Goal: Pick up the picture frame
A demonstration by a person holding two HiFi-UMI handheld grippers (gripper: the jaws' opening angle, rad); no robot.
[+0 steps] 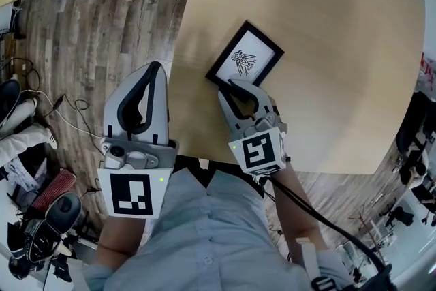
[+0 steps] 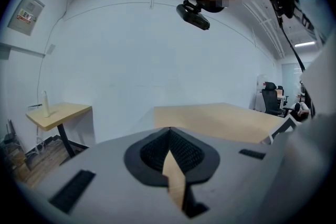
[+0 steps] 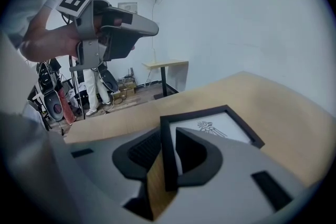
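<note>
Grip matters most at this step, we think. Our right gripper (image 1: pixel 230 85) has its jaws pinched on the nearest black border of the picture frame (image 1: pixel 245 58). One pad sits outside the moulding and the other over the white face, close to a corner. Held that far off centre, the frame will probably want to droop as it leaves the table (image 1: pixel 340 17). So we would squeeze firmly, rise slowly and keep the border square between the pads. We cannot tell whether the far edge, ahead of those jaws, rests on the wood.

The frame is thin, flat and rectangular, with a narrow dark moulding around a white sheet bearing a small black line drawing. It looks rigid, smooth and light. The pads are ribbed and black, and should bite well on the moulding. The tabletop is pale, smooth wood.

Our left gripper (image 1: pixel 155 68) hangs to the left of the right one, beyond the table's edge. Its jaws are pressed together on nothing.
</note>
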